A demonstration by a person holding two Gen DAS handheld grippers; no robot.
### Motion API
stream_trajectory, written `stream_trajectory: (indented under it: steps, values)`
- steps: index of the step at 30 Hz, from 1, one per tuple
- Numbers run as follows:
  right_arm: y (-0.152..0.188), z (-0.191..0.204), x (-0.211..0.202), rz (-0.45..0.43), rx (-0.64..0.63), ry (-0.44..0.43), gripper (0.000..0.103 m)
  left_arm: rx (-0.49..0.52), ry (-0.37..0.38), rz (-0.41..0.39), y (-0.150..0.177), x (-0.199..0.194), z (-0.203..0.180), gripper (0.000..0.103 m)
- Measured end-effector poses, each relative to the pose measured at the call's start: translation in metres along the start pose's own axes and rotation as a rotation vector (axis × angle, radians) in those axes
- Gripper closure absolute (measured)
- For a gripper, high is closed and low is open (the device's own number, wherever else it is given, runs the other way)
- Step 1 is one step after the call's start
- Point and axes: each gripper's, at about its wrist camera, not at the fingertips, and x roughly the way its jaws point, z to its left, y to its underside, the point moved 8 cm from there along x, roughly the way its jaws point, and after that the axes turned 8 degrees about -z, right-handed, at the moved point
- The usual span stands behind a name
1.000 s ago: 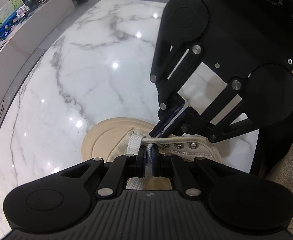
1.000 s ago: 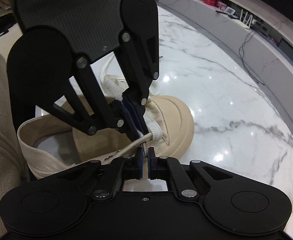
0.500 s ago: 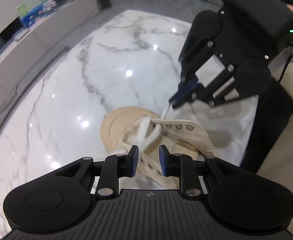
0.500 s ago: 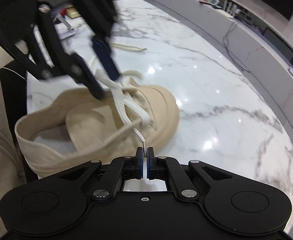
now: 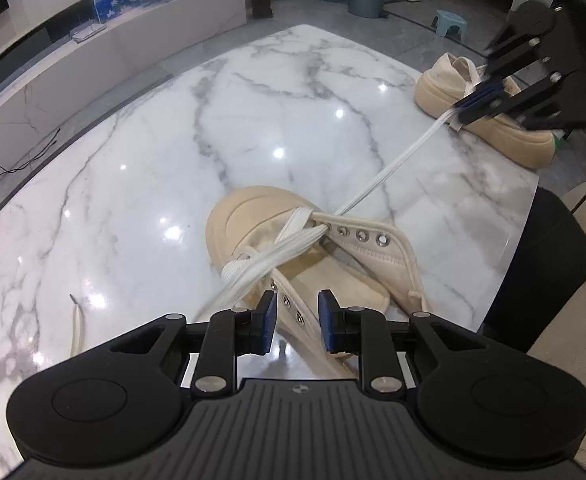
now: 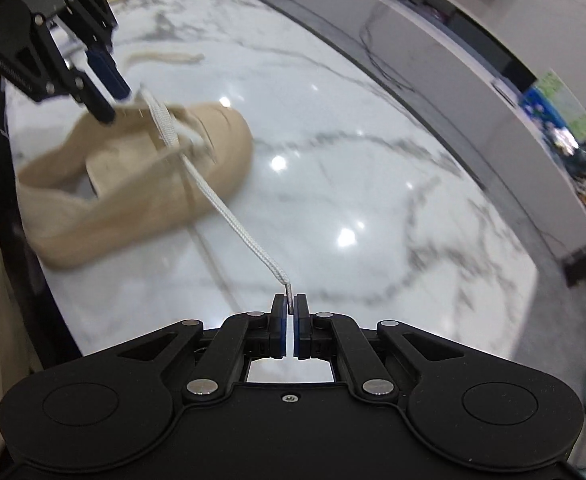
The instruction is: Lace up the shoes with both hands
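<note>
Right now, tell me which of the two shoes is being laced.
The near shoe, beside the open left gripper: its lace runs taut to the right gripper. The far shoe sits untouched.

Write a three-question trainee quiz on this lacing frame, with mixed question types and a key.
1. True or false: the left gripper has its jaws shut on the shoelace.
2. Multiple choice: what does the right gripper pinch? A) the shoe's tongue B) the lace's tip C) an eyelet D) nothing
3. Short answer: besides the near shoe being laced, what other footwear is on the marble table?

Key:
1. False. Its jaws stand apart over the shoe, holding nothing.
2. B. The lace runs taut from the shoe's front eyelets to that tip.
3. A second beige shoe at the far edge, partly behind the right gripper.
</note>
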Motion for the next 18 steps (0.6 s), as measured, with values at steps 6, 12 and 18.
stream_trajectory:
  steps: [6, 12, 18]
  values:
    - [0.033, -0.025, -0.035, 0.064, 0.050, 0.099, 0.102, -0.026, -0.008, -0.011, 0.007, -0.004, 0.005, 0.082]
    - [0.058, -0.047, -0.069, 0.102, 0.095, 0.181, 0.102, -0.023, -0.023, -0.010, 0.008, -0.005, 0.005, 0.082]
    - [0.081, -0.061, -0.092, 0.162, 0.106, 0.240, 0.102, -0.019, -0.028, -0.007, 0.007, -0.004, 0.005, 0.081]
